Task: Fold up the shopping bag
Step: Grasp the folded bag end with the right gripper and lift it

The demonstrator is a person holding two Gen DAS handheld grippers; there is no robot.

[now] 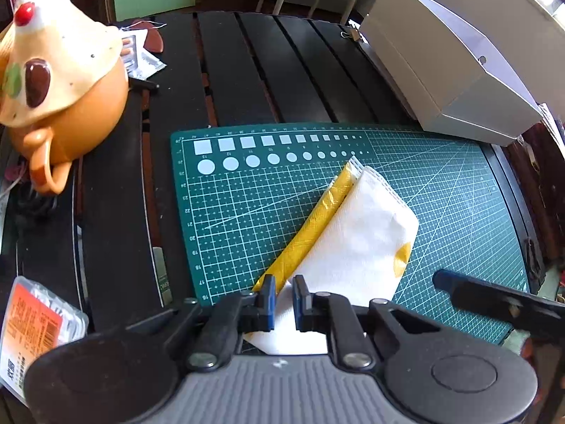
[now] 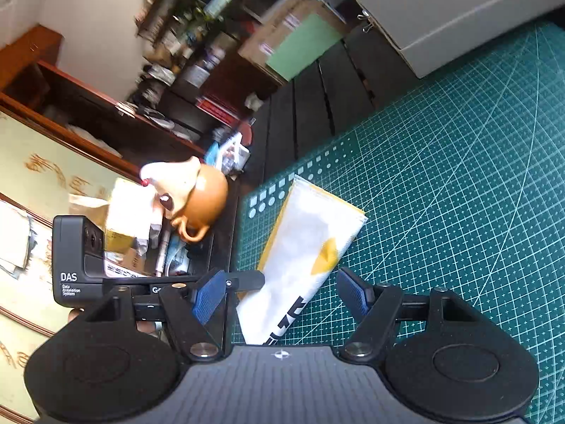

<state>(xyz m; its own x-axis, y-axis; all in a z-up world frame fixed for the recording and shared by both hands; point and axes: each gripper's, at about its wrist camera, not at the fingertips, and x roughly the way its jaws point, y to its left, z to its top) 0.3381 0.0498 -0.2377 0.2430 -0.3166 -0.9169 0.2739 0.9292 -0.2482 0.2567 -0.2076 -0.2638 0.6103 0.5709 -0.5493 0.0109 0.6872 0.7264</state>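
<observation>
Shopping bag, white and yellow, lies folded on the green cutting mat at the bench's near edge; the left hand-held gripper hangs narrowly parted over its near end, the right hand-held gripper spread wide.

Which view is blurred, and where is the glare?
Right wrist view: shelves smeared by motion blur, frame steeply tilted, shopping bag fairly sharp. Left wrist view: sharp; blown-out highlight top right on the white box; fisheye bends the cutting mat edges.
</observation>
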